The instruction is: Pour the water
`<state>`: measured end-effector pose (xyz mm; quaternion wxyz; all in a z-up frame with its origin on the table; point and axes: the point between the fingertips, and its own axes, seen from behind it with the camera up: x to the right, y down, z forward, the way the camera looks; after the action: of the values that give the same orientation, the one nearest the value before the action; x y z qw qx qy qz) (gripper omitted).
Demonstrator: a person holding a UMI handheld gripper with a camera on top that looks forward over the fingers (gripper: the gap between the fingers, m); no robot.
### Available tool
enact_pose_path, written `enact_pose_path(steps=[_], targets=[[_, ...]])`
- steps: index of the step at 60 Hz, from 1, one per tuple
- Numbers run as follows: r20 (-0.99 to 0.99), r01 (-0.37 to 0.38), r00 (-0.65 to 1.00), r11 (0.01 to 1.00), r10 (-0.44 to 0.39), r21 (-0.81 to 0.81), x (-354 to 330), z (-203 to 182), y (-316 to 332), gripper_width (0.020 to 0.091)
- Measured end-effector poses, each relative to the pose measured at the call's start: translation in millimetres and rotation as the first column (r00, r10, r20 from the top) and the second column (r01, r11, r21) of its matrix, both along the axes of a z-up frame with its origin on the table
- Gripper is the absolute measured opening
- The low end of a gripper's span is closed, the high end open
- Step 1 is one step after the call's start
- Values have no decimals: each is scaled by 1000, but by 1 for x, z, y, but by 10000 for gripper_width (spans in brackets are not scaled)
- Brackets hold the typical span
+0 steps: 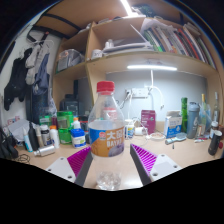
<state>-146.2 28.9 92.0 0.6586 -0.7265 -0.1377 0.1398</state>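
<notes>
Gripper [108, 160] closed on water bottle [106, 125], magenta pads [79, 157] pressed to both sides of lower body. Held upright, likely to keep contents in until tipping. Bottle clear plastic, red cap, pale label, raised above cluttered worktop [170, 150]. Beyond, shelves [140, 60] with books, strip light beneath.
</notes>
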Motion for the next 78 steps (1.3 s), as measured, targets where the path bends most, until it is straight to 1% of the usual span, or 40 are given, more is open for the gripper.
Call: enact_pose_path(steps=[2,4,5,6,11,17,23,31,36,40,46,49,52,55,56,57,60,65,68,73,78], targets=[[-3,-1,1000,1000,1,8,-3,2,4,762],[5,-4,1000,1000,4,11,-7,1,7,694],[11,-6,1000,1000,6,16,-8,1,9,644],[17,-6,1000,1000,6,24,-8,2,10,569],[49,35,998,998,-38,52,-2,2,16,555],[21,70,997,996,-72,63,3,2,20,510],[16,71,997,996,-71,51,3,2,23,452],[20,52,998,998,-53,39,0,1,25,449],[-8,22,1000,1000,-22,-19,6,4,27,449],[-97,15,995,999,-18,-34,26,28,27,449],[-236,57,970,998,-62,-28,77,74,32,451],[-358,60,931,997,-76,-57,113,89,38,451],[-502,53,858,990,-111,-129,149,95,44,448],[-629,35,760,976,-164,-213,186,94,52,447],[-665,34,723,971,-187,-237,197,94,55,437],[-697,23,688,966,-202,-258,209,91,59,449],[-773,-4,583,950,-251,-311,244,85,69,448],[-846,-41,415,922,-336,-386,290,68,79,448],[-873,-78,317,906,-372,-415,313,55,85,449],[-900,-158,163,890,-404,-428,328,49,87,447],[-906,-262,13,873,-423,-412,335,46,92,447]])
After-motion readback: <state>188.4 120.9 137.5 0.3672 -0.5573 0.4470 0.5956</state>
